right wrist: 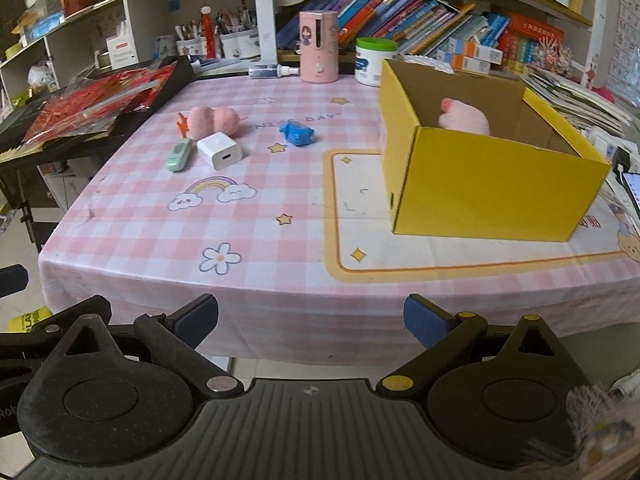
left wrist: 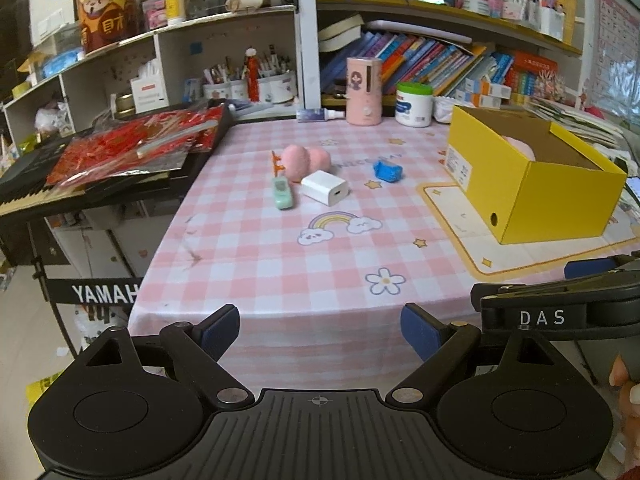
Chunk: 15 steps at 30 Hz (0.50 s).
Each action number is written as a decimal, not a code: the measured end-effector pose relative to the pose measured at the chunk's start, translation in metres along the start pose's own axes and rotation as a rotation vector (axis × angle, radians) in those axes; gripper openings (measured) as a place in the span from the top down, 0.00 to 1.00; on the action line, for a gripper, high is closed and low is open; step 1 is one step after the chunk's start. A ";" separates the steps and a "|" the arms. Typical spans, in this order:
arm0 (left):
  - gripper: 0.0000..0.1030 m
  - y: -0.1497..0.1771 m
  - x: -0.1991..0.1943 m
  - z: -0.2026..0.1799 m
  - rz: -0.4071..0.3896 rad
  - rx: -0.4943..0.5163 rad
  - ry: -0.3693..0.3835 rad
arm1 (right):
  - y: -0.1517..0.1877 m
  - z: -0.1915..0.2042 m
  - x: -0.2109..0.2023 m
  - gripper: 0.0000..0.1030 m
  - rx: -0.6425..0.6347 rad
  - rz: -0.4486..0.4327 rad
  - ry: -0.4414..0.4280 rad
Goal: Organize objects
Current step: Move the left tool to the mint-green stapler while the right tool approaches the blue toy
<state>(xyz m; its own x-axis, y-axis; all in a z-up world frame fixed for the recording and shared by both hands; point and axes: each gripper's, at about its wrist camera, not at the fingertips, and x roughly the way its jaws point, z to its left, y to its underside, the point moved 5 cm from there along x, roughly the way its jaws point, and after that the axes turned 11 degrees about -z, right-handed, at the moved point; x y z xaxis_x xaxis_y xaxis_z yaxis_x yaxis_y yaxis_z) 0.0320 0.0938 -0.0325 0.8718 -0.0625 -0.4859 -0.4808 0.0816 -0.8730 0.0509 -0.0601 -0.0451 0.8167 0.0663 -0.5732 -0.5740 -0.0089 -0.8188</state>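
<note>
On the pink checked tablecloth lie a pink plush toy [left wrist: 305, 161] [right wrist: 214, 120], a white charger block [left wrist: 324, 188] [right wrist: 220, 150], a green thermometer-like device [left wrist: 282, 193] [right wrist: 179, 155] and a blue wrapped object [left wrist: 387, 171] [right wrist: 297, 132]. An open yellow box [left wrist: 560, 204] [right wrist: 492, 192] stands at the right with a pink plush [right wrist: 466, 119] inside. My left gripper [left wrist: 320, 332] is open and empty before the table's front edge. My right gripper [right wrist: 312, 320] is open and empty, also short of the edge.
A pink cylinder [left wrist: 363, 90] [right wrist: 319, 46], a white tub [left wrist: 414, 104] and a small bottle [left wrist: 320, 114] stand at the table's back. A keyboard with red packets [left wrist: 132, 148] is at the left. Bookshelves fill the back.
</note>
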 end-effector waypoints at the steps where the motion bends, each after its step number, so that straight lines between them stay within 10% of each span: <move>1: 0.13 0.000 0.001 0.001 0.002 -0.003 -0.003 | 0.000 0.001 0.001 0.03 -0.002 0.001 -0.002; 15: 0.13 -0.016 0.038 0.013 0.018 -0.023 -0.035 | -0.022 0.008 0.042 0.03 -0.027 0.019 -0.036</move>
<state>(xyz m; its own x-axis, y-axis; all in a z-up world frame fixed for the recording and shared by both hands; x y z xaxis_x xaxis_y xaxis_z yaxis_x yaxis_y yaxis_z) 0.0739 0.1028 -0.0365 0.8655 -0.0263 -0.5003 -0.4982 0.0597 -0.8650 0.0969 -0.0487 -0.0510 0.8031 0.1012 -0.5872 -0.5868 -0.0369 -0.8089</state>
